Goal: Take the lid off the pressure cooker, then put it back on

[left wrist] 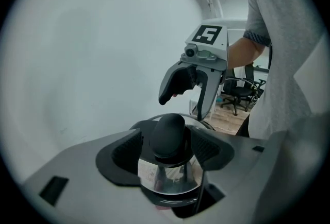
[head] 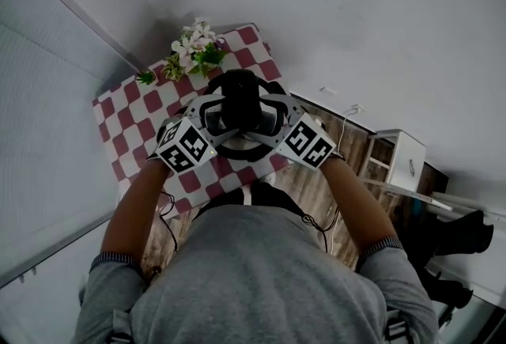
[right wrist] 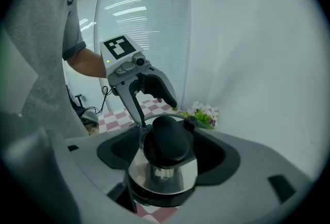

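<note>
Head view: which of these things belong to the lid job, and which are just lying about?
Part of the job: pressure cooker, its lid, the lid's black knob, left hand-held gripper and right hand-held gripper, each straddling that knob.
Just lying about: flowers, checked tablecloth, white cabinet on the floor.

Counter (head: 130,125), centre-left of head view: dark-red-and-white check pattern. Flowers (head: 194,50) at its upper edge: white blooms, green leaves. Pressure cooker lid (right wrist: 162,174): mirror-bright silver steel. Knob (right wrist: 166,140): matte black. Left gripper (head: 212,119) and right gripper (head: 273,121): pale grey bodies, black jaws, cubes with black-and-white square markers. Shirt (head: 261,279), bottom of frame: mottled grey. Floor (head: 316,184): brown wood grain. Cabinet (head: 399,153), right: white.
</note>
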`<action>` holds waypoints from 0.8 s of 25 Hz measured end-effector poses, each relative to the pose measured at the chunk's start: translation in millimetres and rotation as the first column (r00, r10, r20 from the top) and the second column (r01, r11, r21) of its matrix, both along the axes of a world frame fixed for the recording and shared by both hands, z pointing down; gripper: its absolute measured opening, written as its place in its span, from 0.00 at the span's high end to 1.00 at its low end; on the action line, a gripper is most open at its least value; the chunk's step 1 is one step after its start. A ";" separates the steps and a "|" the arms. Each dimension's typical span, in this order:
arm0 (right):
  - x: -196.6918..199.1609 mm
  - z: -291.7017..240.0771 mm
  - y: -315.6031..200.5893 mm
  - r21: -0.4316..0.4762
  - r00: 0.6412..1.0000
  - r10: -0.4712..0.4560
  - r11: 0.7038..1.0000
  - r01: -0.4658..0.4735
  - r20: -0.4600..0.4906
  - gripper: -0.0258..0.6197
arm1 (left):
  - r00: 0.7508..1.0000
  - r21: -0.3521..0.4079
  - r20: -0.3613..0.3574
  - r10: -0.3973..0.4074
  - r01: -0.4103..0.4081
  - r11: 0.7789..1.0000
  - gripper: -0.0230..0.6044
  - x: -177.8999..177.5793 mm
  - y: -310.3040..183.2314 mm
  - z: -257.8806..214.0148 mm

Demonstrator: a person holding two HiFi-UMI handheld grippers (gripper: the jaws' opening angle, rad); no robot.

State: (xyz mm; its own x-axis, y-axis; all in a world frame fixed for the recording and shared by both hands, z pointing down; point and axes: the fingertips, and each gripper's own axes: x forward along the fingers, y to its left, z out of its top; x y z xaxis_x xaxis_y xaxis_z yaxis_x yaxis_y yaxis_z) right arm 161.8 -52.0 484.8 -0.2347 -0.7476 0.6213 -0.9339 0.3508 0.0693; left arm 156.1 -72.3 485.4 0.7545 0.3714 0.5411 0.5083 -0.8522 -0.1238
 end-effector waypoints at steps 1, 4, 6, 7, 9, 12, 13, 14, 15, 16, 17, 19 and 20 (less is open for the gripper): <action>0.2 1.9 0.0 -0.008 1.000 -0.010 1.000 0.010 -0.013 0.43 | 1.000 0.019 0.009 0.008 -0.009 1.000 0.45 1.0 2.2 1.2; 0.5 9.3 -0.8 -0.033 0.997 -0.041 0.999 0.039 -0.072 0.44 | 0.999 0.073 0.037 0.028 -0.030 0.997 0.45 1.6 5.4 6.2; 1.7 13.5 -2.2 -0.049 0.991 -0.064 0.997 0.058 -0.118 0.44 | 0.998 0.101 0.055 0.034 -0.039 0.994 0.45 2.8 5.5 8.9; 2.4 15.7 -2.7 -0.060 0.988 -0.076 0.996 0.068 -0.136 0.44 | 0.997 0.112 0.062 0.037 -0.044 0.993 0.45 4.1 5.4 9.8; 3.4 20.6 -3.3 -0.091 0.983 -0.101 0.992 0.088 -0.152 0.44 | 0.995 0.131 0.084 0.048 -0.059 0.990 0.45 6.7 5.5 12.3; 3.8 29.6 -2.7 -0.163 0.982 -0.133 0.980 0.111 -0.135 0.45 | 0.989 0.149 0.131 0.070 -0.089 0.985 0.45 10.9 6.7 17.4; 4.1 33.0 -2.6 -0.189 0.981 -0.144 0.975 0.118 -0.132 0.45 | 0.987 0.158 0.143 0.075 -0.098 0.983 0.45 12.8 6.4 18.7; 4.5 36.2 -2.9 -0.212 0.979 -0.155 0.969 0.125 -0.131 0.44 | 0.985 0.163 0.154 0.079 -0.105 0.981 0.45 14.8 5.8 19.7; 4.5 38.9 -3.4 -0.235 0.977 -0.167 0.963 0.133 -0.130 0.44 | 0.983 0.161 0.166 0.084 -0.111 0.981 0.45 16.3 5.7 20.5; 4.2 41.1 -4.1 -0.255 0.976 -0.177 0.957 0.141 -0.127 0.44 | 0.979 0.154 0.181 0.091 -0.120 0.981 0.45 17.3 6.3 21.4; 3.8 42.7 -4.6 -0.274 0.975 -0.187 0.951 0.147 -0.123 0.44 | 0.975 0.150 0.197 0.102 -0.132 0.980 0.44 17.6 7.5 22.7; 3.7 45.5 -5.4 -0.309 0.971 -0.206 0.938 0.160 -0.123 0.43 | 0.963 0.160 0.234 0.130 -0.170 0.972 0.44 17.0 10.3 27.0; 3.7 47.1 -5.9 -0.327 0.968 -0.218 0.930 0.167 -0.126 0.43 | 0.956 0.168 0.254 0.145 -0.191 0.967 0.44 16.1 11.4 29.3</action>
